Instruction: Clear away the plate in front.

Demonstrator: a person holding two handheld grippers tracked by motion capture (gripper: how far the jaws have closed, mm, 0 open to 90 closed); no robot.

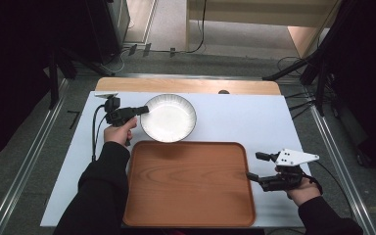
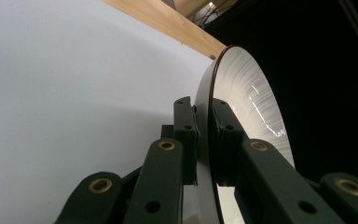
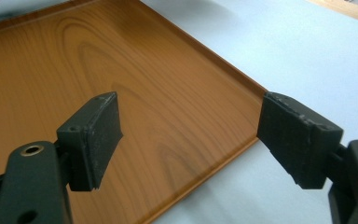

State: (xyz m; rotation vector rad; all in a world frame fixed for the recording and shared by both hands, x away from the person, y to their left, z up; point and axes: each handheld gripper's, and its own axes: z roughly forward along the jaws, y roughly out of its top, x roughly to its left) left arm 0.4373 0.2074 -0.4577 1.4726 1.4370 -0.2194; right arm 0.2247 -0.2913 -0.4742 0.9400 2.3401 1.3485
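White ribbed round plate point(image 1: 169, 118) has its left rim clamped between left gripper point(image 2: 203, 135) jaws; right gripper point(image 3: 189, 140) jaws spread wide over brown wooden tray point(image 3: 65, 70) corner.

The table point(image 1: 254, 117) has a white top with a light wooden strip point(image 1: 186, 86) along its far edge. 2 things sit on it. A brown wood-grain tray point(image 1: 191, 183) lies flat at the near edge. A white ribbed plate point(image 1: 168, 118) with a dark rim sits just beyond the tray's far left corner, almost touching it.
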